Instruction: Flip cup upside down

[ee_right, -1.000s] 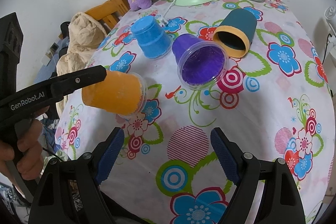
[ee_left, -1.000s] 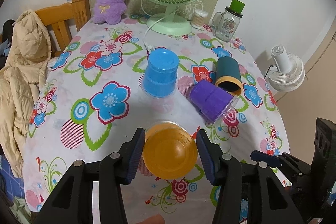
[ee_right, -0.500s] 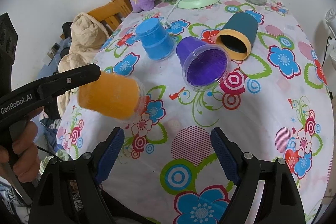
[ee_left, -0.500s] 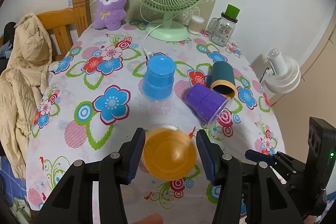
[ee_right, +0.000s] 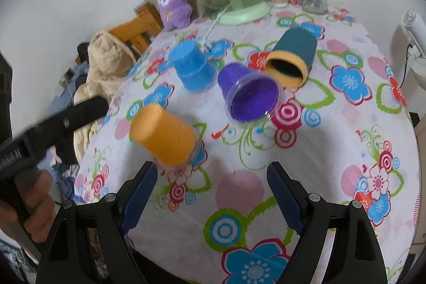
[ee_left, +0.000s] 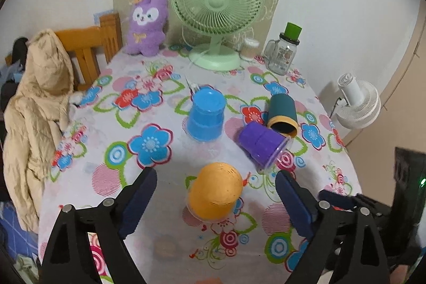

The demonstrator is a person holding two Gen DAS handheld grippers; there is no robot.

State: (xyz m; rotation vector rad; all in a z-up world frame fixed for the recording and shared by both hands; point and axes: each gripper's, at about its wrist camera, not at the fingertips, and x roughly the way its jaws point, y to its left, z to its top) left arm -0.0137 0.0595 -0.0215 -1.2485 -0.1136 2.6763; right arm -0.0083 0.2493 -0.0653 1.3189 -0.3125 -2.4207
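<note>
An orange cup [ee_left: 215, 190] stands upside down on the floral tablecloth [ee_left: 127, 177], free between the wide-open fingers of my left gripper [ee_left: 215, 197]. It also shows in the right wrist view [ee_right: 165, 135]. A blue cup [ee_left: 206, 115] stands upside down behind it. A purple cup [ee_left: 262, 144] and a dark teal cup with an orange rim [ee_left: 282, 111] lie on their sides to the right. My right gripper [ee_right: 211, 190] is open and empty above the table's near part, in front of the purple cup [ee_right: 250, 92].
A green desk fan [ee_left: 217, 9], a purple plush toy [ee_left: 147, 23], a glass jar with a green lid [ee_left: 285, 49] and a small container [ee_left: 249, 48] stand at the table's far end. A wooden chair with a beige jacket [ee_left: 40, 103] is at the left. A white fan [ee_left: 356, 103] stands beyond the right edge.
My left gripper opened and let go of the orange cup, which now stands upside down on the table. The left gripper drew back and up. The right gripper stayed open.
</note>
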